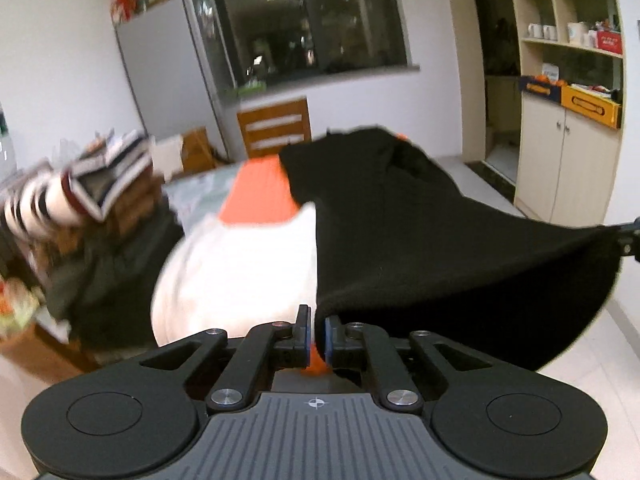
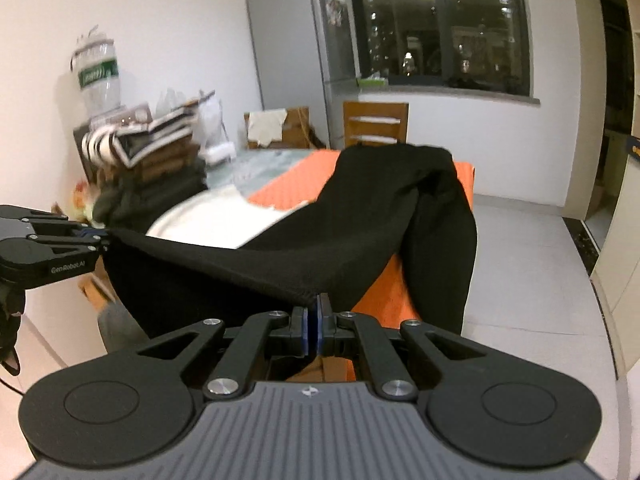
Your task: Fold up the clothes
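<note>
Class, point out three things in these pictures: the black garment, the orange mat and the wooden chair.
black garment (image 2: pixel 360 216), right wrist view, its draped middle.
orange mat (image 2: pixel 288 188), right wrist view, top surface.
wooden chair (image 1: pixel 274 125), left wrist view, slatted backrest.

Black hand-held gripper (image 1: pixel 317 334), blue pads (image 1: pixel 329 338), silver screws

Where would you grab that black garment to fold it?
By two corners of one edge, as now: the left gripper and right gripper each pinch an end of the black garment, coming from the near side. That edge stretches taut between them while the rest drapes.
</note>
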### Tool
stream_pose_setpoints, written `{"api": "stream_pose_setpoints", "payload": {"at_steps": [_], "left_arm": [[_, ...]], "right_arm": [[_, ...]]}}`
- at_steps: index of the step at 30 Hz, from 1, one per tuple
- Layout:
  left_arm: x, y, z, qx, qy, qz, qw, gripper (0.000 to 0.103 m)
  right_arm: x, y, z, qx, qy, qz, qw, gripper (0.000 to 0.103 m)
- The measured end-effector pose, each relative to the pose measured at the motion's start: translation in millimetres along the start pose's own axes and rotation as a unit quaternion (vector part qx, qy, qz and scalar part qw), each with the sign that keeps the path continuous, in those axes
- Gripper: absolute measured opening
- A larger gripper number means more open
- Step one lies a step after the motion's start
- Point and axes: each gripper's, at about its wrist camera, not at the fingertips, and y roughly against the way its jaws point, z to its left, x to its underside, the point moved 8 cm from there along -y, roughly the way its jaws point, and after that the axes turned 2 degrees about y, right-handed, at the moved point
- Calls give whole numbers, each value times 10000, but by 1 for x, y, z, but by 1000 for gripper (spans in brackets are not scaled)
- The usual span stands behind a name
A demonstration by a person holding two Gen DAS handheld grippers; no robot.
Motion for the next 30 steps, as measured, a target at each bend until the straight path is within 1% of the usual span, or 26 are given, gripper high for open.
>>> {"api": "stream_pose_setpoints", "payload": {"at_steps": [1, 3, 4, 5, 6, 8, 10, 11, 12, 17, 22, 26, 30], "left_arm": [[7, 1, 1, 12, 99, 51, 9999, 13], [20, 5, 3, 34, 298, 132, 9995, 22], [25, 9, 3, 40, 401, 108, 9991, 24], [27, 13, 3, 34, 510, 64, 9987, 28], [27, 19, 2, -3, 630, -26, 9980, 35], [26, 31, -3, -31, 857, -209, 9961, 45], [21, 40, -14, -22, 1004, -386, 9942, 50], [17, 42, -21, -12, 1055, -456, 9934, 57], [13, 42, -30, 5, 1099, -486, 9927, 59], [-14, 32, -81, 48, 1277, -612, 9899, 66], [-37, 8, -136, 78, 1501, -688, 9862, 67], [-55, -7, -185, 157, 1566, -773, 9845, 70], [-77, -27, -225, 240, 1600, -791, 9836, 71]], "right_arm": [[5, 0, 3, -21, 27, 51, 10000, 8], [10, 5, 5, -147, 66, 71, 9998, 8], [12, 8, 5, -222, 85, 65, 9997, 9], [13, 13, 4, -289, 106, 68, 9995, 10], [15, 18, 1, -331, 129, 84, 9993, 11], [16, 28, -7, -386, 156, 100, 9991, 11], [16, 39, -18, -446, 141, 115, 9988, 12], [17, 45, -26, -464, 121, 126, 9988, 13], [18, 50, -35, -475, 102, 139, 9987, 14], [18, 70, -94, -454, 72, 177, 9988, 16], [16, 86, -160, -409, 122, 152, 9990, 20], [16, 96, -214, -359, 130, 175, 9991, 21], [13, 97, -266, -331, 84, 233, 9991, 23]]}}
